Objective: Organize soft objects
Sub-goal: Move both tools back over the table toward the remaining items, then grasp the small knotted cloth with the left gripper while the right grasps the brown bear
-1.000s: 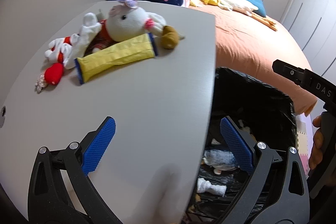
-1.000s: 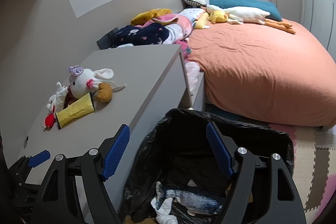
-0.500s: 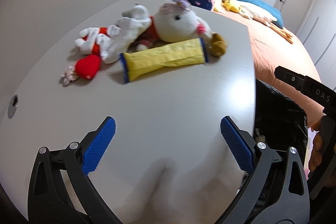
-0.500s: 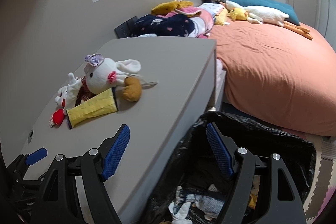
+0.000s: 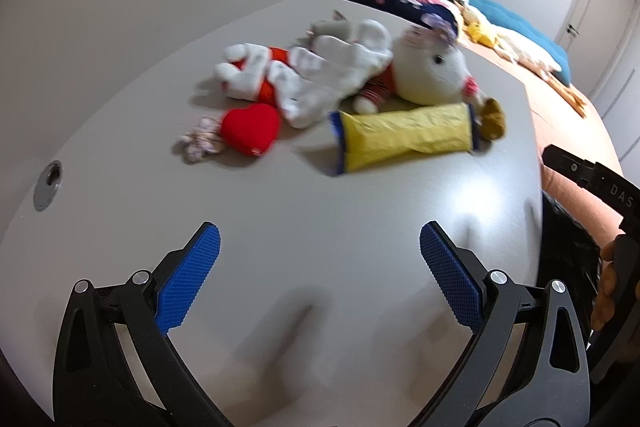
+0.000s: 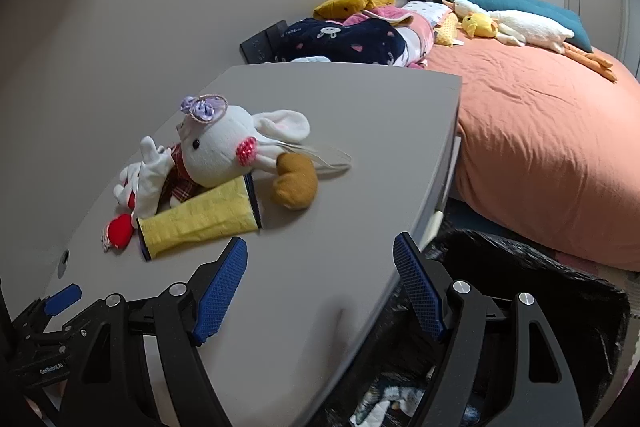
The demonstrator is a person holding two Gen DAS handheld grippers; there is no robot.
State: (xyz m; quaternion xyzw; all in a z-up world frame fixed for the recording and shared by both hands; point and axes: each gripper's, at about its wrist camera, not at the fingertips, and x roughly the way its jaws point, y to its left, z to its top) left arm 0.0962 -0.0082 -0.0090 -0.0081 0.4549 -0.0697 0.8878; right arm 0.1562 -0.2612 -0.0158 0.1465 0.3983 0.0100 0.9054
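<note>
A cluster of soft toys lies on the pale grey bench [image 5: 320, 211], toward its far left part as the right wrist view shows it. The yellow crinkled fabric roll with dark blue ends [image 5: 404, 137] lies flat at the near edge of the cluster, its long axis running left to right across the left wrist view and slightly up toward the right. Its right end is just beside a small brown plush piece [image 5: 493, 119]. Touching the roll from behind is the white plush rabbit with a purple bow and pink cheeks [image 6: 218, 147]; in the right wrist view its face turns toward the camera and its ears trail to the right. A white plush glove-shaped toy [image 5: 320, 75] lies over its body, and a small red plush heart [image 5: 250, 127] lies to the left of the roll.

The left hand-held gripper [image 5: 319, 271] hangs over bare bench, jaws wide apart with nothing between them. The right hand-held gripper [image 6: 320, 291] is likewise released and empty, over the bench's near right edge, beside a black-lined bin [image 6: 532, 287]. Behind is a bed with an orange cover [image 6: 540, 147].
</note>
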